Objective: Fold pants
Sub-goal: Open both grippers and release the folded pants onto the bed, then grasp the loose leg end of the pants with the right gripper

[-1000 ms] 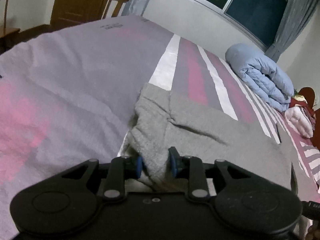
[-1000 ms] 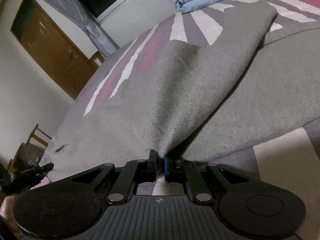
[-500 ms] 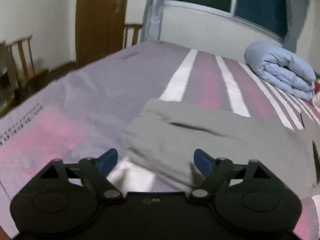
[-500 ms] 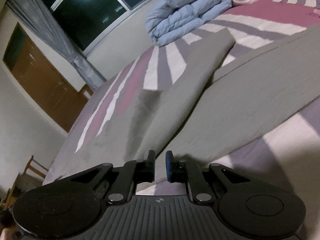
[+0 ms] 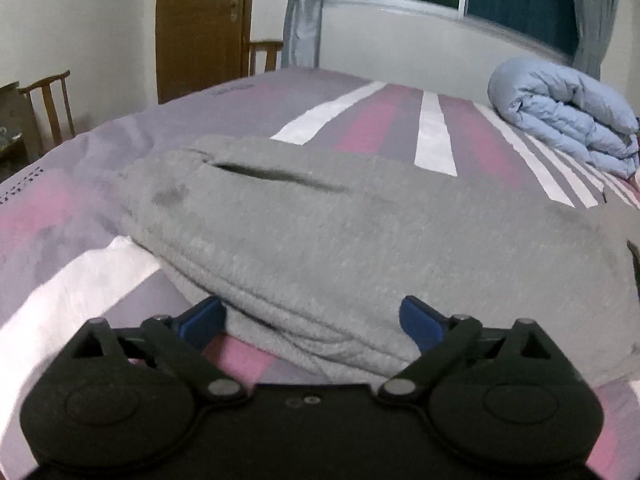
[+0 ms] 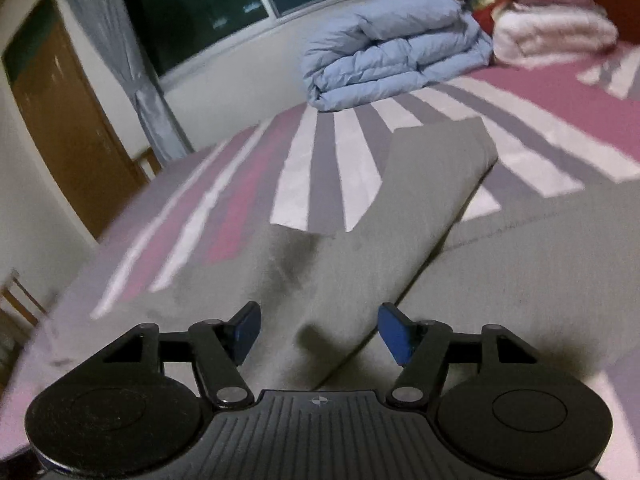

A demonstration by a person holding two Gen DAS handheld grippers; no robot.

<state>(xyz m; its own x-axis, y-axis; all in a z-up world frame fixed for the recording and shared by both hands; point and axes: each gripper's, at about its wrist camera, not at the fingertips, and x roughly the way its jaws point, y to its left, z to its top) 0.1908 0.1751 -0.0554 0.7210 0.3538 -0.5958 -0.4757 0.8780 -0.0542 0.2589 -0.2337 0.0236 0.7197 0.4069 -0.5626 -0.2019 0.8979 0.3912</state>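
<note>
Left wrist view: I have my left gripper (image 5: 310,320) over the striped bed (image 5: 80,280), its blue jaws opening wide and pressing on nothing; the grey pants (image 5: 360,240) lie just ahead of and partly between the fingertips, a doubled, rounded edge nearest me. A dark pocket slit (image 5: 276,174) runs across the cloth beyond the tips, and the garment's long axis appears to stretch off to the right of the tongs. A rolled blue duvet (image 5: 568,116) sits well beyond, to the right. Right wrist view: my right gripper (image 6: 318,330) is likewise opening, empty, with the pants (image 6: 400,220) directly ahead and below; one leg lies laid over the other at a slant, its straight end (image 6: 436,130) pointing away from the tips toward the duvet (image 6: 396,60). I judge the lengthwise fold, leg onto leg, roughly made, though the blur makes me unsure how well the edges line up. Still to do: squaring the legs, then folding the length across into a compact stack.
</note>
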